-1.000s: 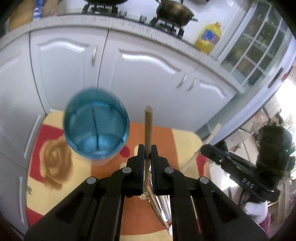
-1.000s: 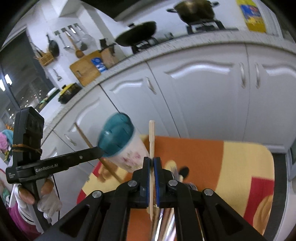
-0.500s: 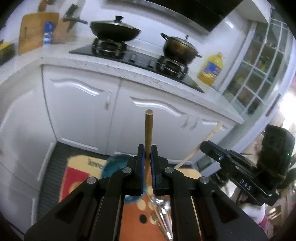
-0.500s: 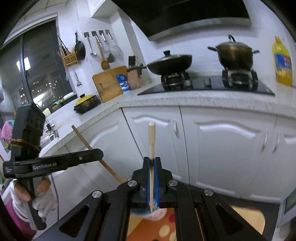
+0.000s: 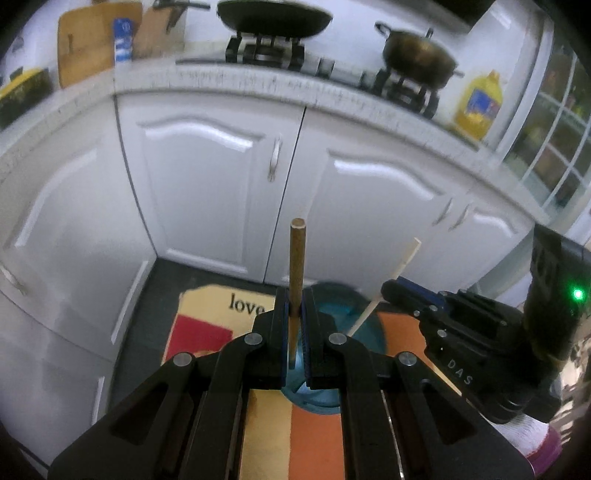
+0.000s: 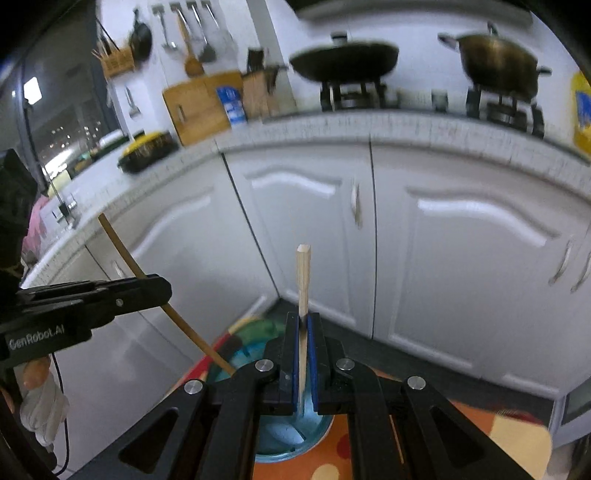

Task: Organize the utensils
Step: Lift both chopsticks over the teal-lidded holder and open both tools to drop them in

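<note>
My left gripper is shut on a brown wooden chopstick that stands upright between its jaws. My right gripper is shut on a pale wooden chopstick, also upright. Both are held over a blue-rimmed cup on the floor mat; the cup also shows in the right wrist view under the jaws. The lower chopstick ends point into the cup's mouth. The right gripper with its pale stick shows in the left wrist view. The left gripper with its brown stick shows in the right wrist view.
An orange, yellow and red mat lies on the dark floor before white cabinet doors. On the counter stand a wok, a pot, a yellow oil bottle and cutting boards.
Both grippers rose and tilted up, then tipped back down, bringing the cup under the jaws again. Each still holds its chopstick.
</note>
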{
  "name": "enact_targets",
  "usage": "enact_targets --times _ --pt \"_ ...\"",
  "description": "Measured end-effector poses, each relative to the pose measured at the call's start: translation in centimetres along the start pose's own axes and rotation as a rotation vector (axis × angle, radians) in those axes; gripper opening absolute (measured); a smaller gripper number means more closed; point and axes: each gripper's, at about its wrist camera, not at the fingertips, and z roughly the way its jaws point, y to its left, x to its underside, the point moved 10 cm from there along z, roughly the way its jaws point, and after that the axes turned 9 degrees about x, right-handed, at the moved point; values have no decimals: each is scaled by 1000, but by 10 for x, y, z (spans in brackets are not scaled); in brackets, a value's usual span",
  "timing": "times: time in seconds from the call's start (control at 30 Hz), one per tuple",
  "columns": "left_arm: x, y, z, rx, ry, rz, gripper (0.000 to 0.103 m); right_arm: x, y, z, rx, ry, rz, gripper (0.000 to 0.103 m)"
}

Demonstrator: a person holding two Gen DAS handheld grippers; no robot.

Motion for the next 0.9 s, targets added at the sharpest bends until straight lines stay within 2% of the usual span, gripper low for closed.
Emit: enact_targets --times 0.1,0.27,0.3,0.37,0.4,0.53,0.9 --pt "12 6 18 -13 36 -21 5 15 -3 20 -7 48 7 4" --pt "16 15 24 -46 34 -63 8 25 -13 29 -24 70 46 6" --pt "17 16 24 -43 34 -73 13 25 -15 28 -23 68 52 8" --pt "18 18 23 -39 28 -92 26 26 -16 23 -22 63 64 23" --pt "19 18 21 -39 19 -98 34 26 -18 20 -26 56 77 26" --pt "19 16 12 -42 -20 -114 50 29 -16 8 -29 44 86 28" --pt "28 -1 -30 -108 -125 -37 54 46 -13 -30 6 17 109 38"
